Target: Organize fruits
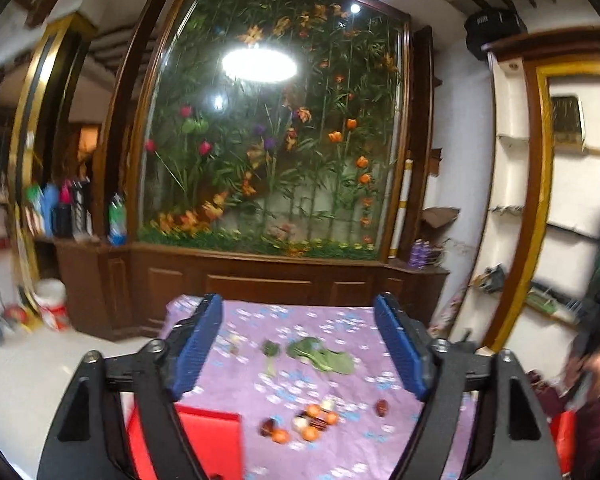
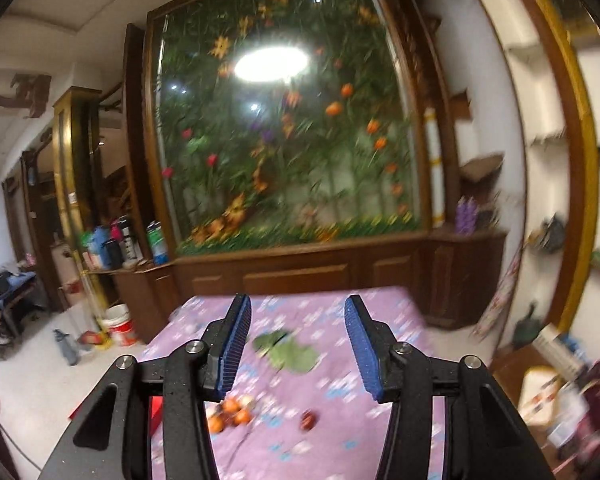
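A printed purple cloth (image 1: 380, 364) covers the counter. The cabinet (image 1: 260, 284) behind is brown wood, under glossy glass (image 1: 272, 140). Ribbed blue pads (image 1: 198, 344) line the jaws.

The purple cloth (image 1: 332, 364) lies mostly bare along its far edge and right side, giving open passage there. In the middle the leafy greens (image 1: 322, 354) block the way; nearer, a cluster of small fruits (image 1: 308, 420) and one dark red fruit (image 1: 381, 407) apart. A red box (image 1: 204, 436) fills the near left corner.
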The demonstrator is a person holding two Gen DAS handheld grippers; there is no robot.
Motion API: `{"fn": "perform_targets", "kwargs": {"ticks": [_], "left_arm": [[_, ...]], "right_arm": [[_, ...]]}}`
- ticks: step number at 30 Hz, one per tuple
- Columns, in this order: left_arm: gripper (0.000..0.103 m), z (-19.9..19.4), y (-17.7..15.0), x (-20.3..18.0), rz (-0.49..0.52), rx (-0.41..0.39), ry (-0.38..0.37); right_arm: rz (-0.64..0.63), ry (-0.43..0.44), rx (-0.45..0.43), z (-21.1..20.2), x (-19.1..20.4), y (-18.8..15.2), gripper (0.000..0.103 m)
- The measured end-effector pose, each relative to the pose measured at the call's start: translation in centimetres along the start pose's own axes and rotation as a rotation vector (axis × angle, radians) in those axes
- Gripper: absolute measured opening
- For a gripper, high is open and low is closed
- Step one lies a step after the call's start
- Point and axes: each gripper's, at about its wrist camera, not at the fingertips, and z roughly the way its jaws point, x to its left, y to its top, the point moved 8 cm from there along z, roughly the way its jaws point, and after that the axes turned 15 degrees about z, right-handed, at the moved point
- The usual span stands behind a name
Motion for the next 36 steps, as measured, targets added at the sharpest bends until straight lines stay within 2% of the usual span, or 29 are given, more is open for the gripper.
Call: {"fn": "perform_targets", "kwargs": {"ticks": [3,6,8,13,17,19,20,23,24,27,29,36], "left_arm": [[0.091,0.9,1.2,0.9,0.046,0.01,0.07],[0.093,3.1,0.3,0.9,0.079,0.046,0.093],[0.093,5.5,-1.7,0.4,0.059,0.092,0.045],[0.093,12.7,-8.4,-1.3,0.038,0.219,-0.048],[0.093,19.2,-16.4,-2.7,0.047,0.354,-0.088],[0.093,22.6,-20.8,-3.0,0.018,0.443,-0.125],[0.088,23.8,-22.5,-3.0,0.0,0.475,-0.139],[0.061,27.5,-27.8,-3.5,-0.05,0.599,-0.184],[0.056,28.4,-29.2,-3.9,-0.06,0.631,-0.199],[0.056,30.8,-32.7,-4.4,-0.083,0.712,-0.203],[0.056,31.6,-34.0,-4.7,-0.095,0.747,-0.21],[0.055,33.4,-36.8,-4.9,-0.083,0.822,-0.195]], "right_arm": [[-0.01,-0.03,-0.021,-0.1,0.7,2.8,0.07],[-0.036,-0.039,0.035,2.0,1.5,1.3,0.076],[-0.054,-0.039,0.107,4.4,1.3,-1.2,0.076],[-0.034,-0.049,0.328,13.0,-0.8,-11.6,0.076],[0.025,-0.066,0.479,18.8,-3.7,-19.2,0.076],[0.044,-0.075,0.52,20.8,-5.0,-21.5,0.076],[0.055,-0.084,0.544,22.2,-5.7,-23.0,0.076],[0.079,-0.101,0.583,24.9,-7.2,-25.5,0.075],[0.088,-0.108,0.595,25.8,-7.7,-26.2,0.074],[0.117,-0.114,0.625,27.7,-9.0,-28.0,0.073],[0.119,-0.117,0.64,28.6,-9.4,-29.0,0.073],[0.108,-0.108,0.676,30.7,-8.9,-31.6,0.073]]}}
